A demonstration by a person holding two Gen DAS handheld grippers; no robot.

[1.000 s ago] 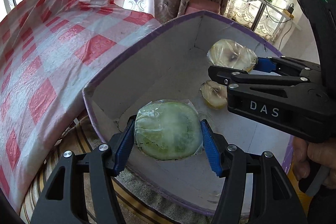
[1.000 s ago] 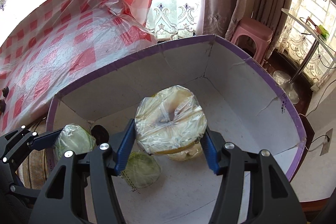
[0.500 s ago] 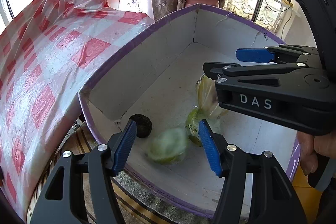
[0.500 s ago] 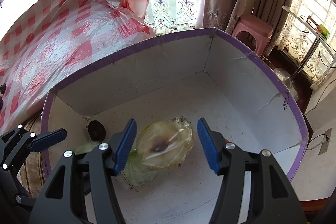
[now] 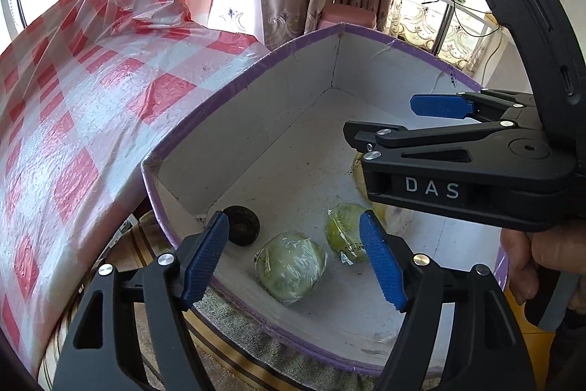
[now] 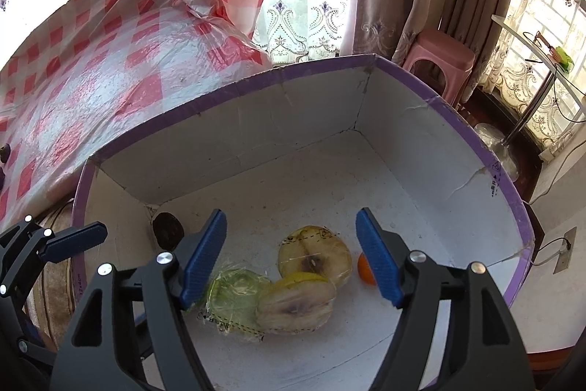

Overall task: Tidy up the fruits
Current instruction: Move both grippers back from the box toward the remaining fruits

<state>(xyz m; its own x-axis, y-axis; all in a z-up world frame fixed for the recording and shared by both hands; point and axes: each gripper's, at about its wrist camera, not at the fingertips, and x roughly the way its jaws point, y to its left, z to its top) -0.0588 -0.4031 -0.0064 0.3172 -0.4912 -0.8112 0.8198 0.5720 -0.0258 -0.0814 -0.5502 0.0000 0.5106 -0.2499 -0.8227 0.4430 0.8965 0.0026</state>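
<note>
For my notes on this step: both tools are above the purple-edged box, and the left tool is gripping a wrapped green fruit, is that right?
Not quite. The left tool grips nothing: its jaws are opening, and the wrapped green fruit lies loose on the floor of the purple-edged box, as the left wrist view shows. Both tools are indeed above the box; the right tool is empty too.

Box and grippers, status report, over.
Left gripper and right gripper opening, nothing between them. Wrapped fruit halves lie in box. Nothing in the way.
</note>
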